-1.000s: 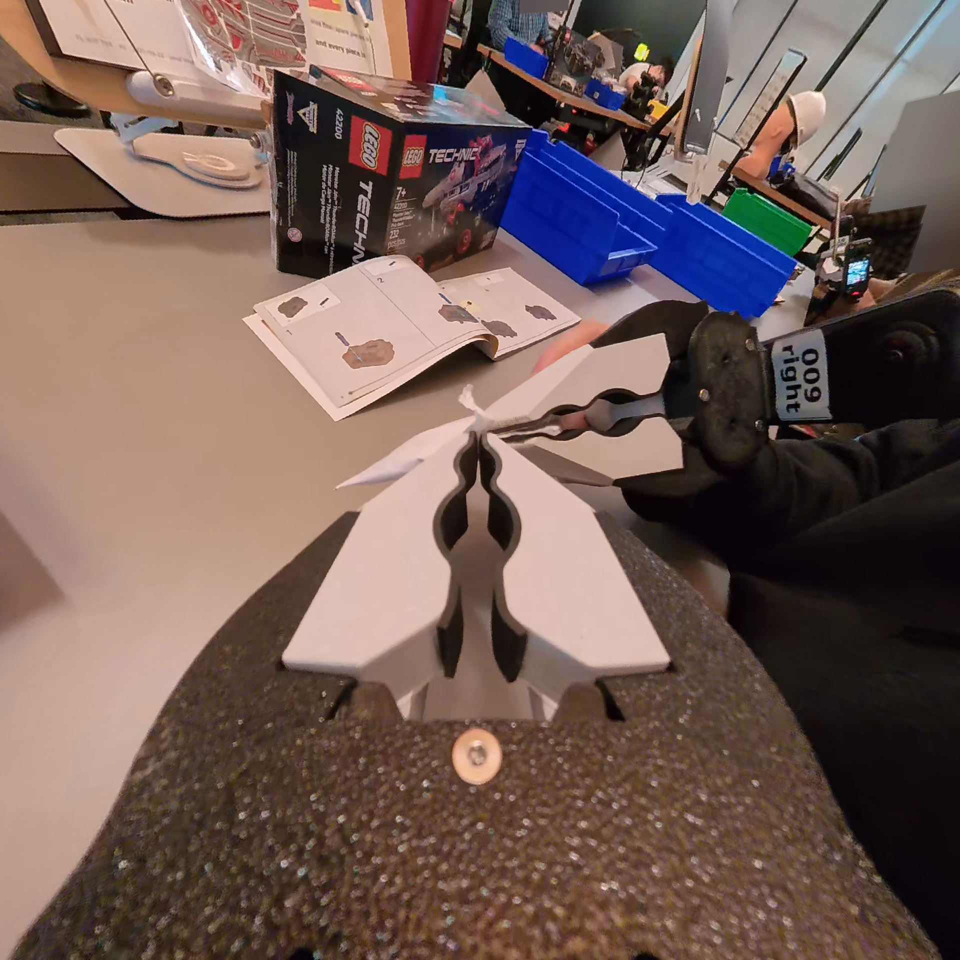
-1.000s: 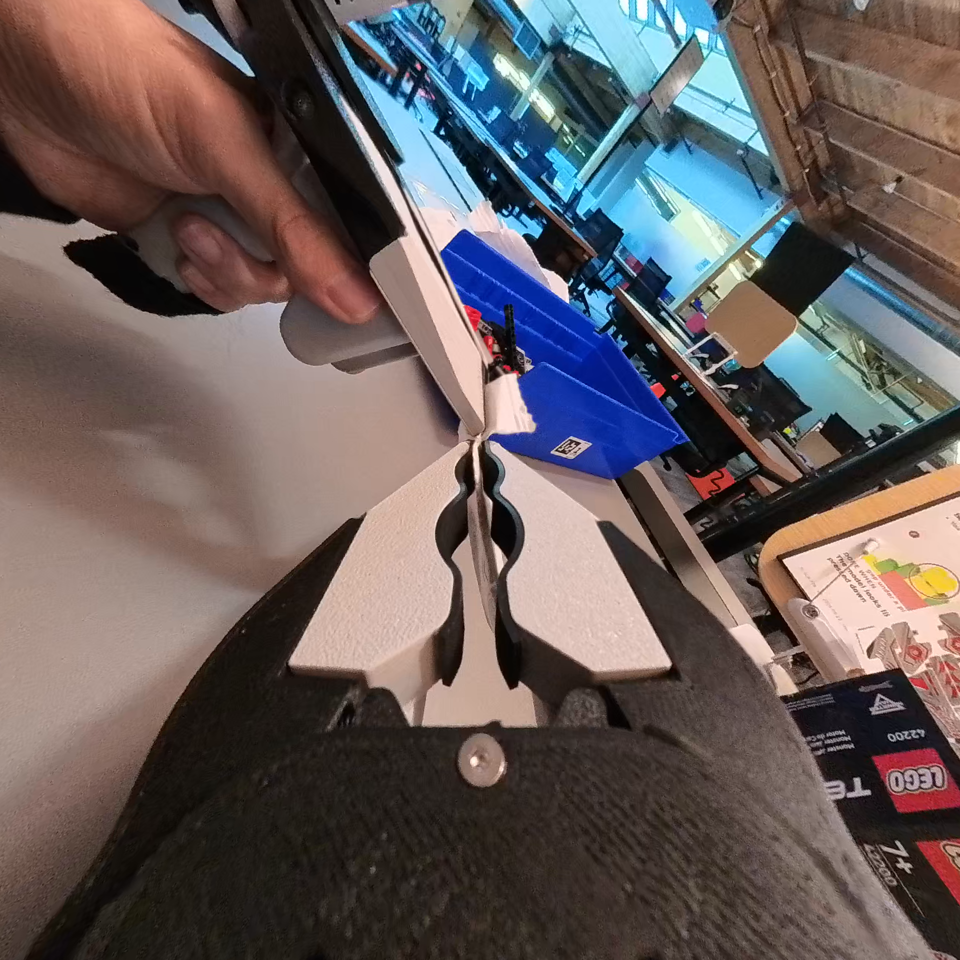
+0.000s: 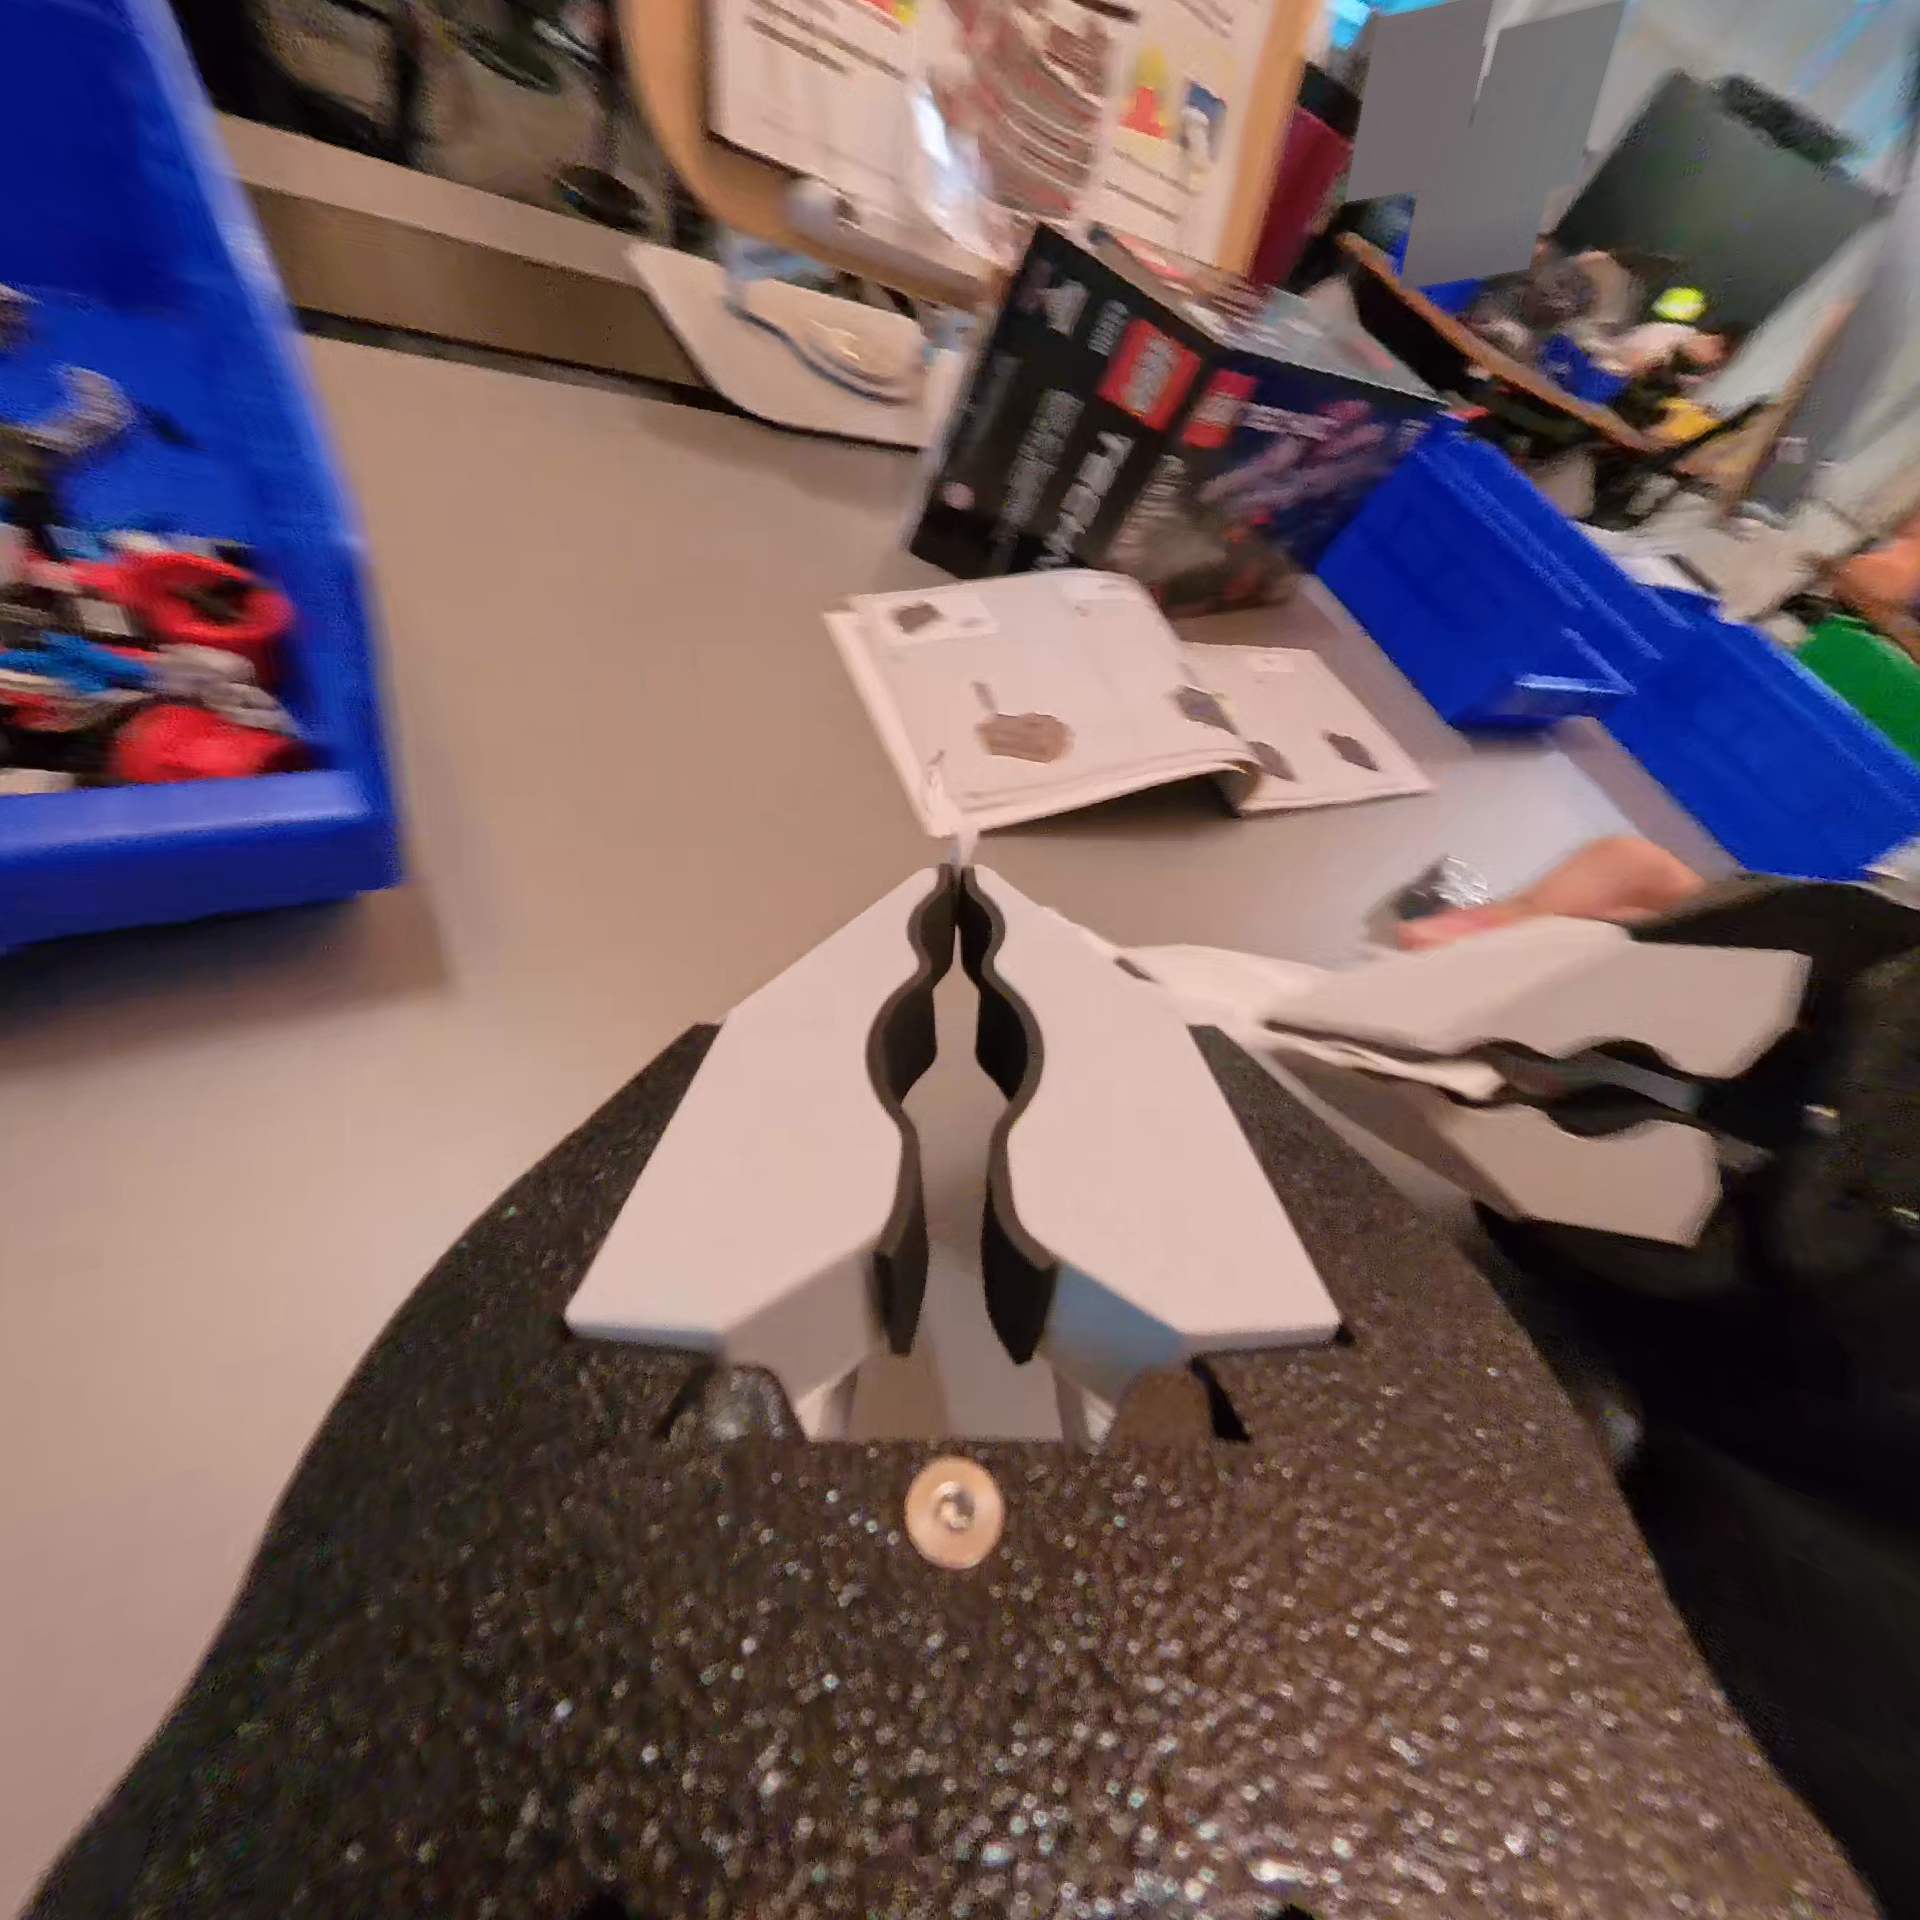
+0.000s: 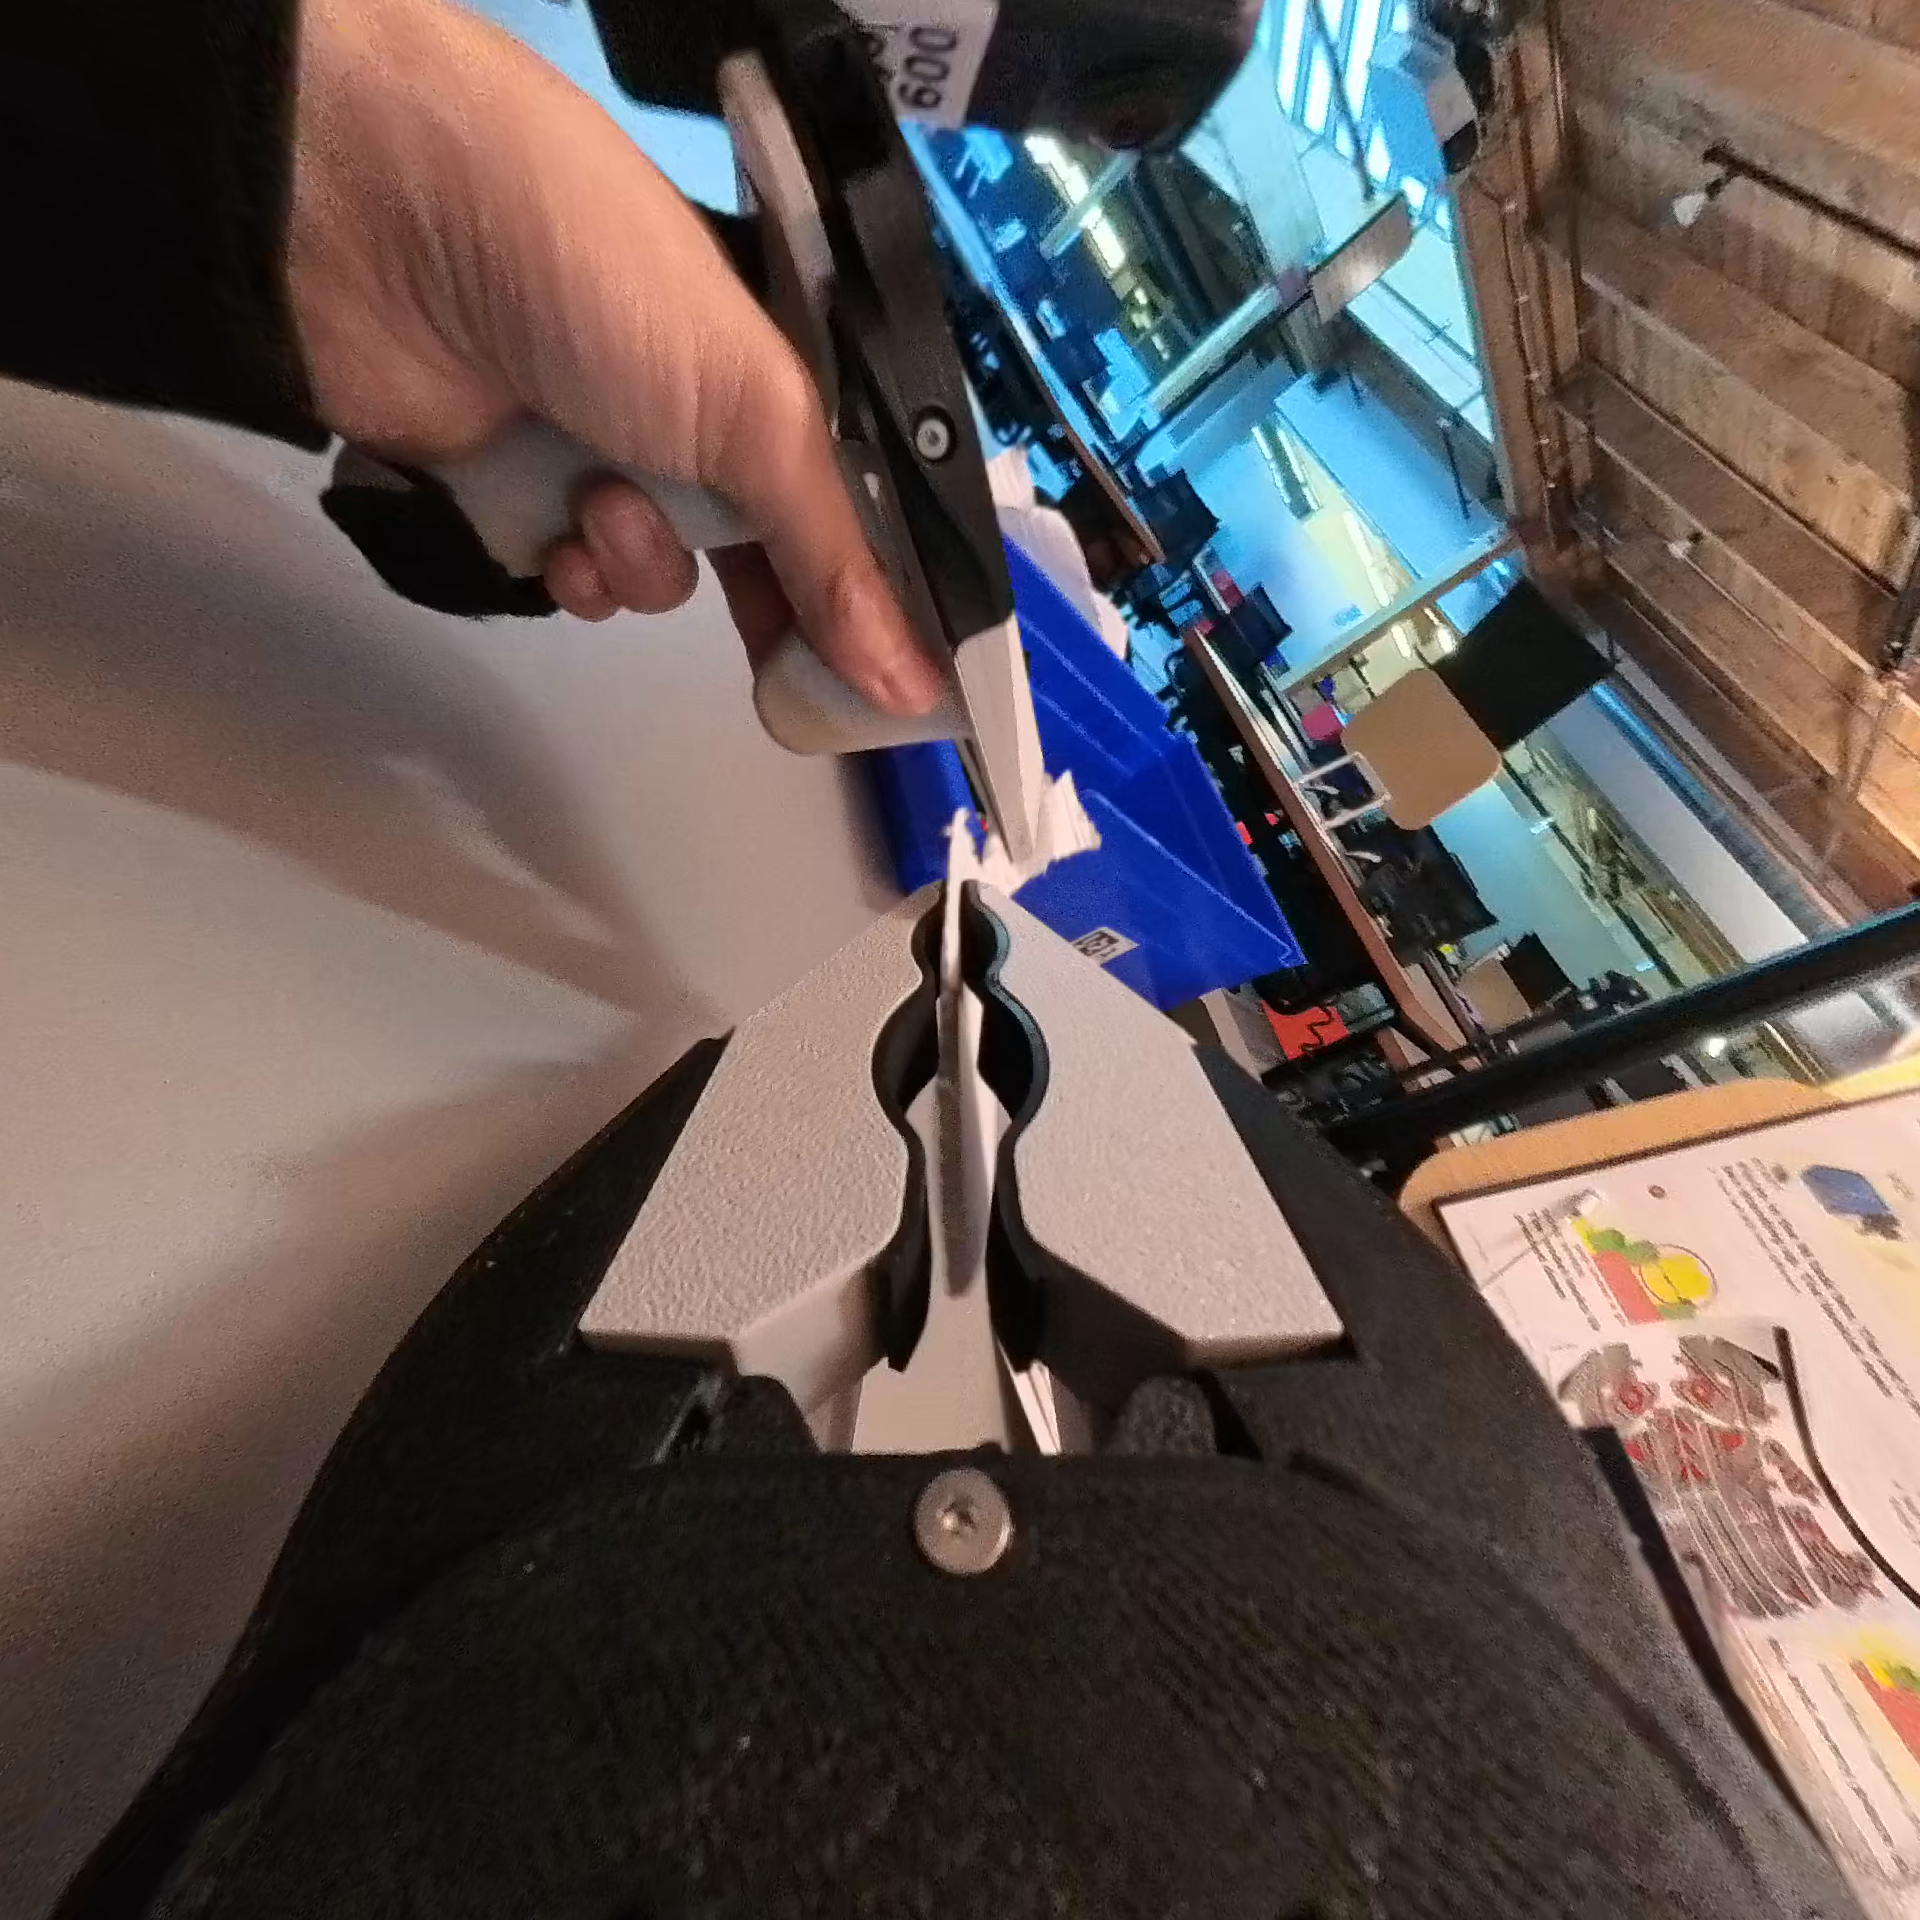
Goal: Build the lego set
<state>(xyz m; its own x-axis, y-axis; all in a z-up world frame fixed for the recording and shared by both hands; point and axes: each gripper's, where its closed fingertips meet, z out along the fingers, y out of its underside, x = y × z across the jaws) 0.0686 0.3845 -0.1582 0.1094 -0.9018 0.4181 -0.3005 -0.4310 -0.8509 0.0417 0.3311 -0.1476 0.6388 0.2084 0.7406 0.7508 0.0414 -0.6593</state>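
My left gripper is shut, with a small torn scrap of white paper at its tips. My right gripper is shut on a white paper bag that runs down between its fingers. In the right wrist view the left gripper sits just beyond my tips, with ragged white paper in it and a hand on its handle. In the left wrist view the right gripper lies low at the right with the bag. A blue bin of loose Lego pieces stands at the left.
An open instruction booklet lies on the grey table ahead, with the black Lego box behind it. More blue bins stand at the right. A wooden board with printed sheets is near the right gripper. The gap from one gripper's tips to the other's is roughly 6 cm.
The two grippers held the paper bag tip to tip; now the left has pulled off with a torn scrap and swung left, bringing the blue bin into view. The right still holds the bag.
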